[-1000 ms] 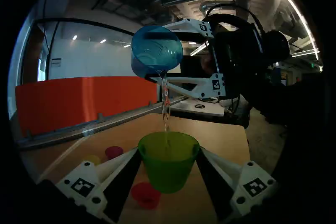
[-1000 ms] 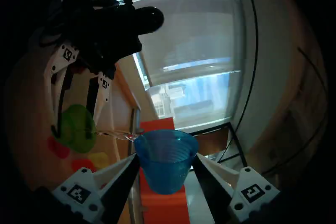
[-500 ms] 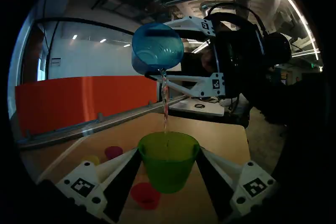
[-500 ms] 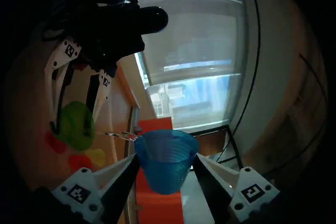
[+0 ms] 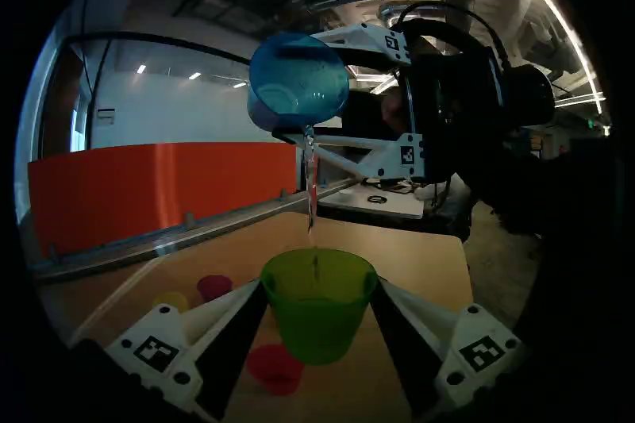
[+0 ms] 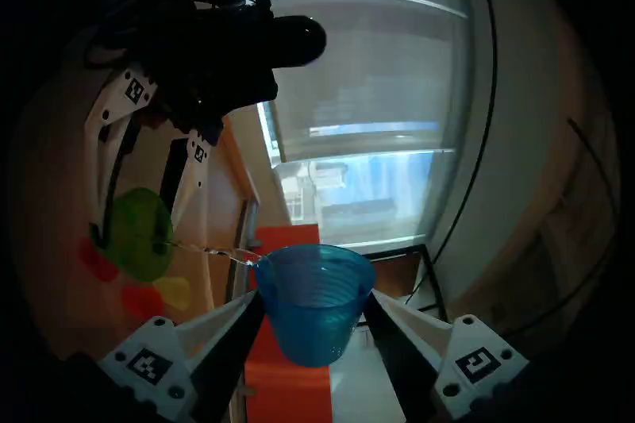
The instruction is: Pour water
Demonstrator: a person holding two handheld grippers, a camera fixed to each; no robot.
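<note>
Here, right tongs [image 6: 313,304] gripping blue cup [image 6: 315,324] pour above green cup [image 5: 317,324] held by left tongs [image 5: 317,288]; aim stream [image 5: 310,185] centrally.

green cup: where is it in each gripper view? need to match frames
Left gripper view: green cup at bottom centre, between the fingers of the left gripper.
Right gripper view: green cup at far left, about mid-height.
Shared landmark: the blue cup, with a thin water stream running from its lip to the green cup.
</note>
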